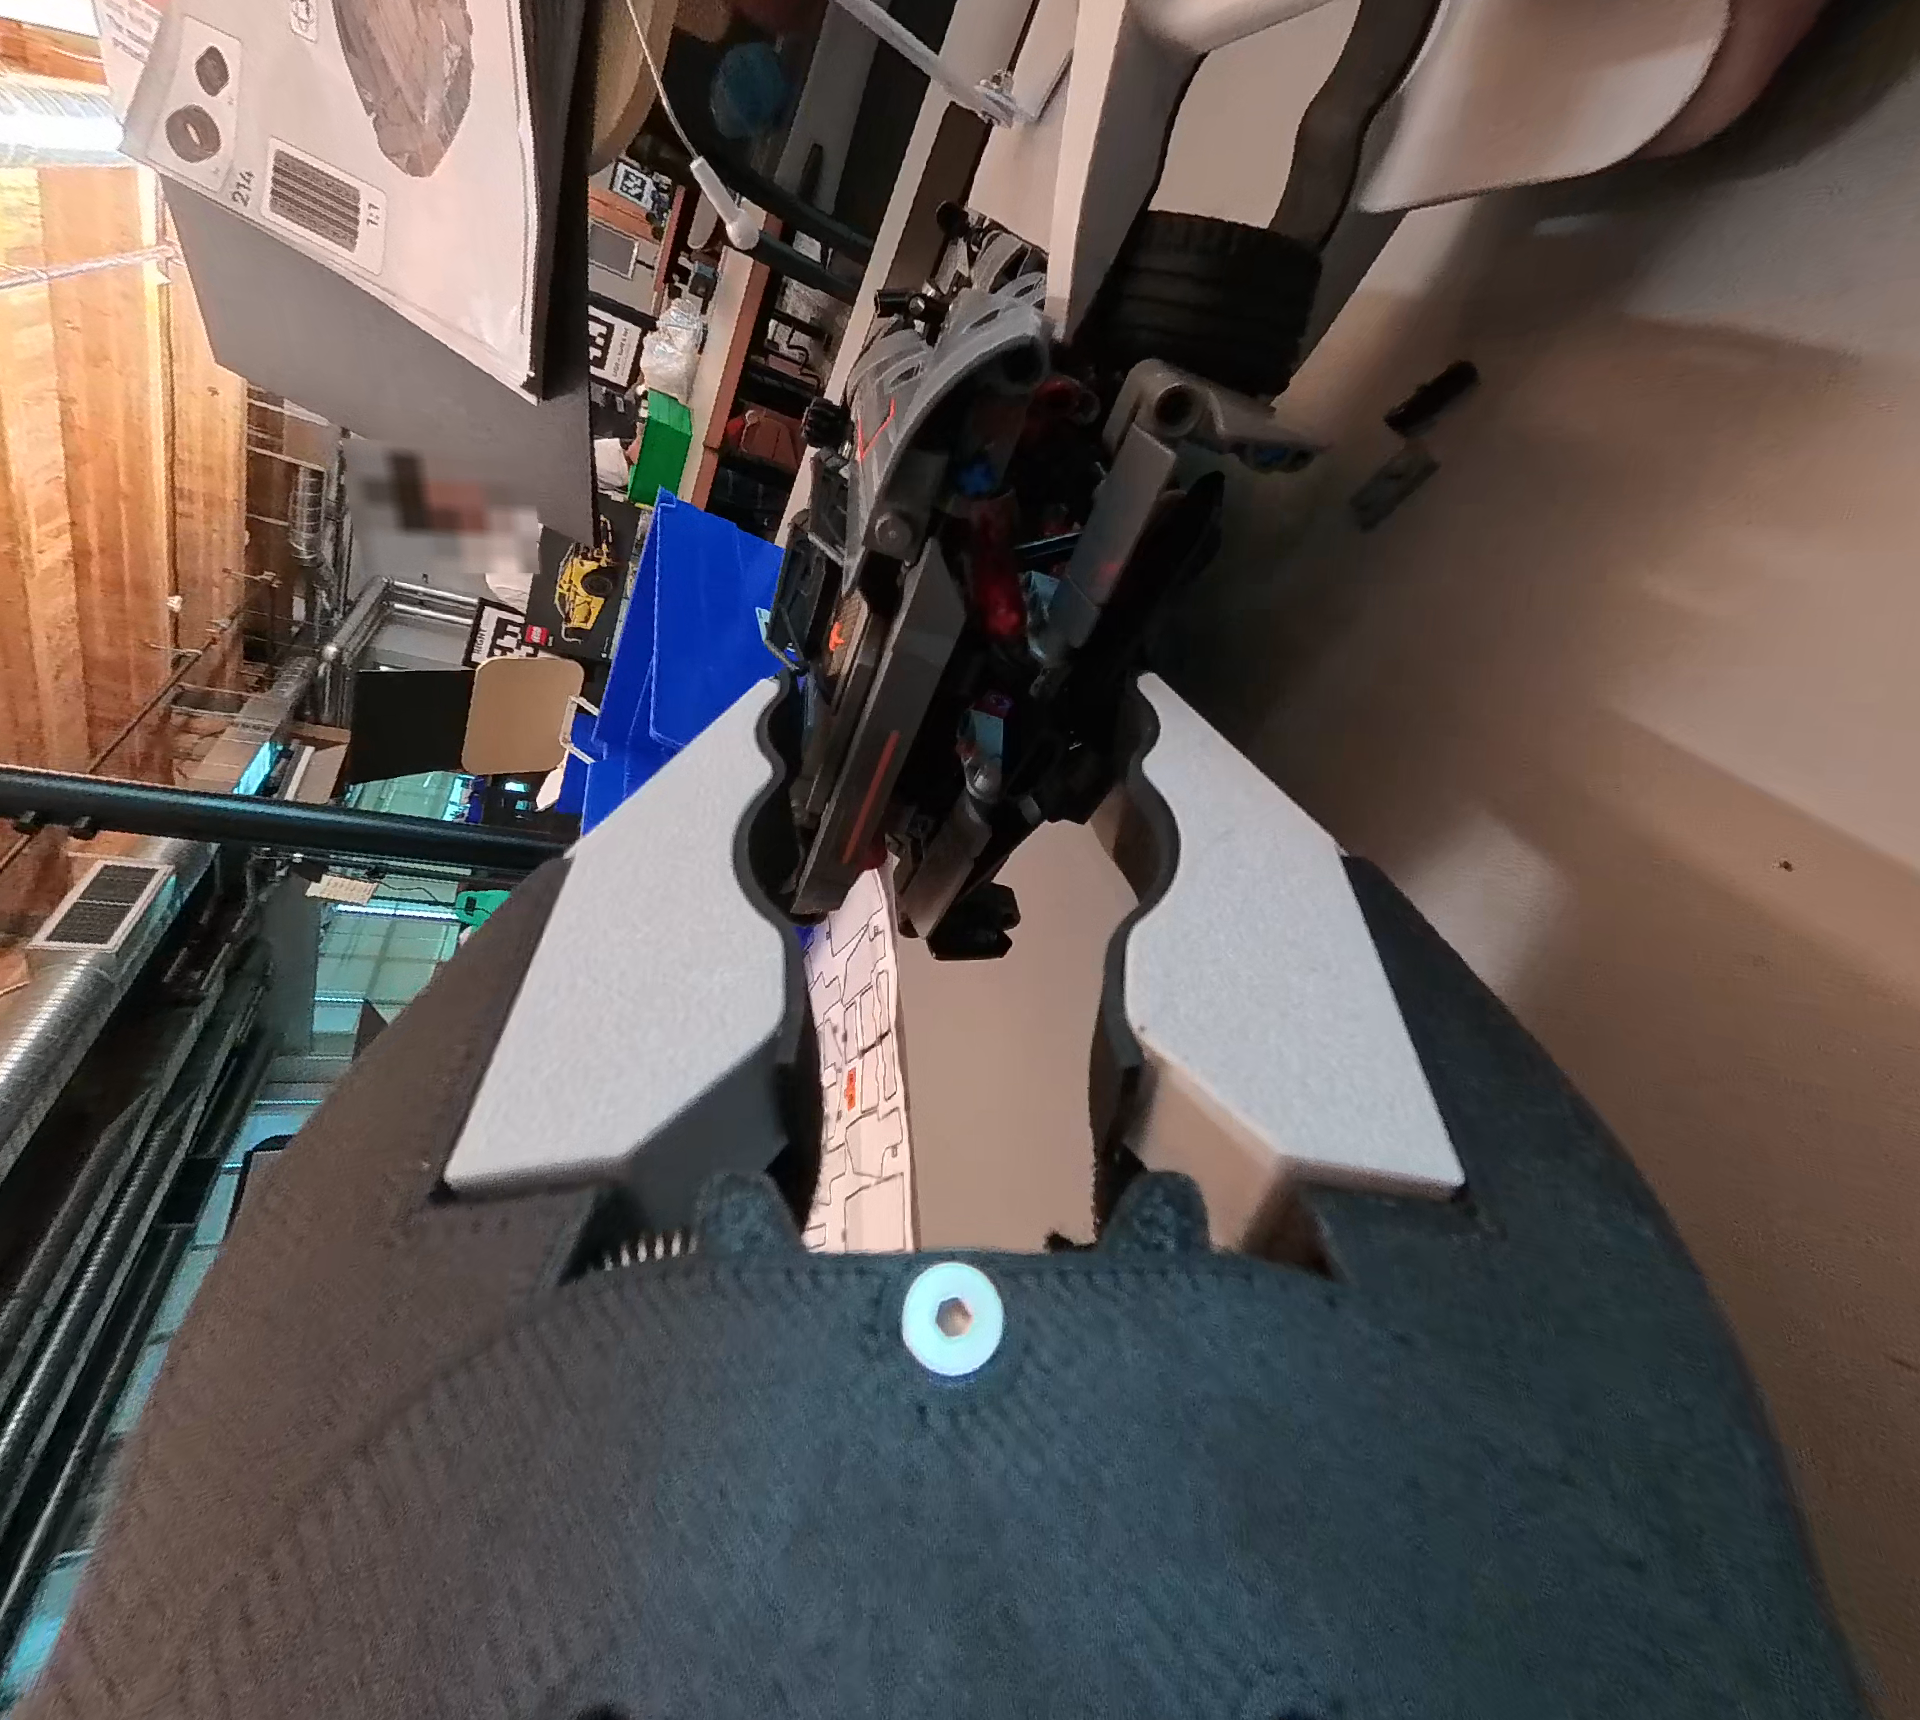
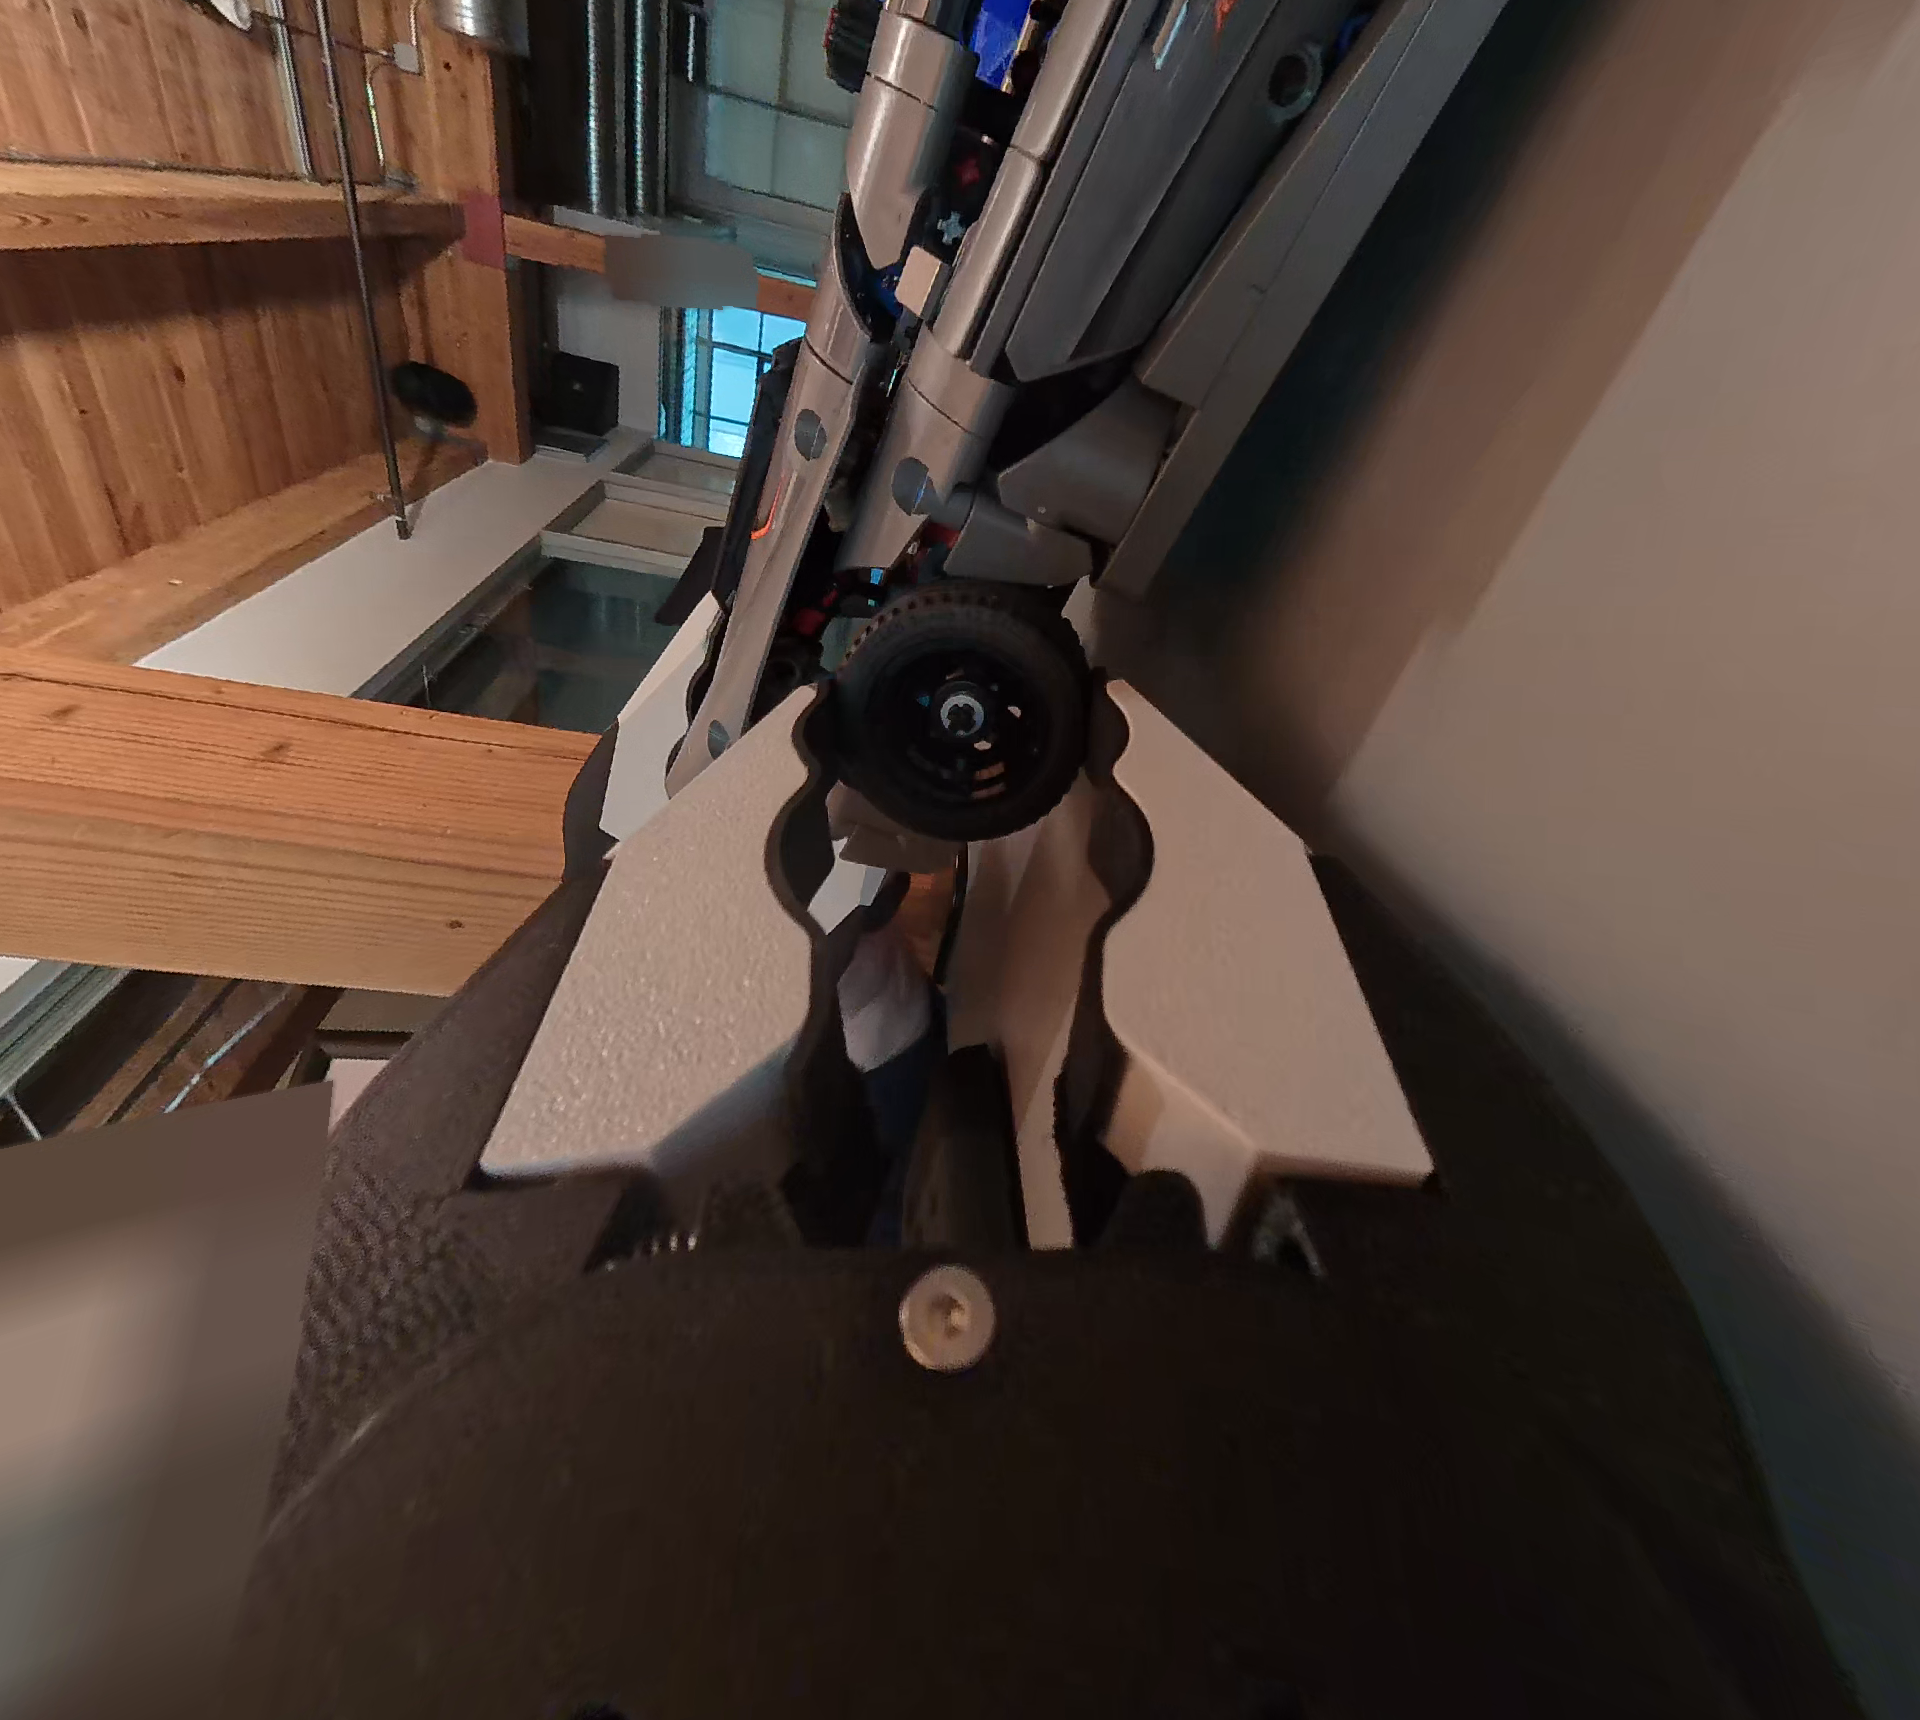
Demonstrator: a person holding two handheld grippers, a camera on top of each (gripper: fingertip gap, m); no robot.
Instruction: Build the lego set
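Right wrist view: right gripper (image 2: 961, 735) clamps wheel (image 2: 961, 725).

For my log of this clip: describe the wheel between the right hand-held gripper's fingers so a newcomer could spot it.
In the right wrist view, find the long grey lego car running along the pale table. At its near end, between the tips of the right hand-held gripper, sits the wheel: a black ribbed tyre on a black hub, the only round black piece among flat grey panels.
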